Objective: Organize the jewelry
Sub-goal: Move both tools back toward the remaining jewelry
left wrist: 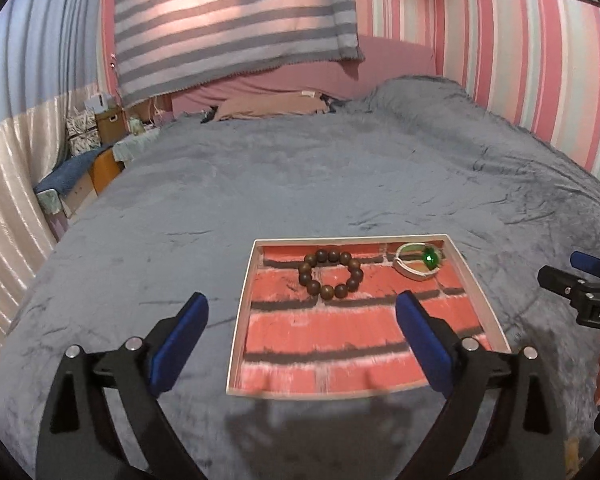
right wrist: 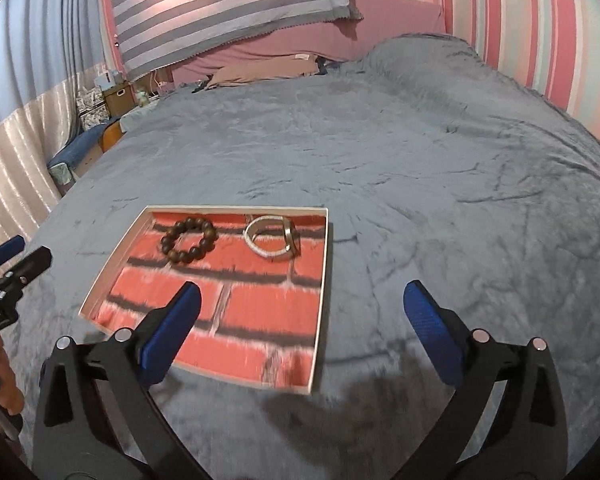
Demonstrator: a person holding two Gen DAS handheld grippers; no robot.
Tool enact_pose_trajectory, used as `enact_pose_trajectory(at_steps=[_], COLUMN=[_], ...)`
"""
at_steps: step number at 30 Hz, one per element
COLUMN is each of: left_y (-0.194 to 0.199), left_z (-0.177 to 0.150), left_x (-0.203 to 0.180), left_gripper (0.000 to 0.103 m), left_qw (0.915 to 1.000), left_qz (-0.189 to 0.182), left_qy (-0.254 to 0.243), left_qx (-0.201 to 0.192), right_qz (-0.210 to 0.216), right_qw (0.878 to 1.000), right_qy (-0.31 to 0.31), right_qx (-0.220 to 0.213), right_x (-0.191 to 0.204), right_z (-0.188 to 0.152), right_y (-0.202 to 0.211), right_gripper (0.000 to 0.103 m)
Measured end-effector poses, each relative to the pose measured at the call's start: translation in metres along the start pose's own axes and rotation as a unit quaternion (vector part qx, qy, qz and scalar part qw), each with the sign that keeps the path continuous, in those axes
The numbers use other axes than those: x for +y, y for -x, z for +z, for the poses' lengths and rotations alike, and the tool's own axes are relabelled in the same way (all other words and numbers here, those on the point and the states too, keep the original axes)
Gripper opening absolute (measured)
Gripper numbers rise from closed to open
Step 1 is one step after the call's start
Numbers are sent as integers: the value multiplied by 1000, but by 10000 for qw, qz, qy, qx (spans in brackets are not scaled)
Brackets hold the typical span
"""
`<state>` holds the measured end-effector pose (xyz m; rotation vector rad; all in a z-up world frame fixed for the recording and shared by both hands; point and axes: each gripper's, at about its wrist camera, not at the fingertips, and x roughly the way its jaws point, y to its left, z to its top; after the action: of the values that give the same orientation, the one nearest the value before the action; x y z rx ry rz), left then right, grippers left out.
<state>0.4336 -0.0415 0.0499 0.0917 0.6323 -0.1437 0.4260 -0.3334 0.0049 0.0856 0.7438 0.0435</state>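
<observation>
Two pieces, a dark wooden bead bracelet [left wrist: 331,279] and a pale metal bangle [left wrist: 417,265], lie side by side along the far end of the shallow brick-patterned tray [left wrist: 242,292] on the bed, ahead of both wide-open, empty claws, left claw [left wrist: 302,344] nearer the beads, right claw [right wrist: 302,332] the bangle.

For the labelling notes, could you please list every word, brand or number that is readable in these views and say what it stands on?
"DAS", cut off by the picture's edge: white letters on the black body of the right tongs, seen from the left wrist.
White lettering on the left tongs, seen from the right wrist: too blurred to read.
Tray, bracelets, boxes: no text.
</observation>
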Motion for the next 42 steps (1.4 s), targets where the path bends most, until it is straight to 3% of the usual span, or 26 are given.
enact_pose_trajectory(at_steps=[10,20,31,38,42], left_y=[103,170,206,221,219], left_z=[-68,-125,-169,-198,-216], left_x=[-9,-26,-42,-52,-52], left_gripper=[93,93,93,93,93], left_qw=[9989,9977,9974,9967,9974], left_qz=[-6,17,-77,46,-63], left_qy=[181,381,403,354,375], left_qx=[-443,-557,-595,-736,-604], right_qz=[-135,-422,-421,-514,-623], right_qw=[9964,9910,9914,9915,9919], right_qy=[131,373,282,228,147], right_qx=[-821,-1218,-1207,-1173,-1094], right_x=[9,10,0,-8,-18], right_z=[-73,-143,-201,-230,-247], right_y=[89,156,190,190,187], right_gripper=[99,99,99,99,99])
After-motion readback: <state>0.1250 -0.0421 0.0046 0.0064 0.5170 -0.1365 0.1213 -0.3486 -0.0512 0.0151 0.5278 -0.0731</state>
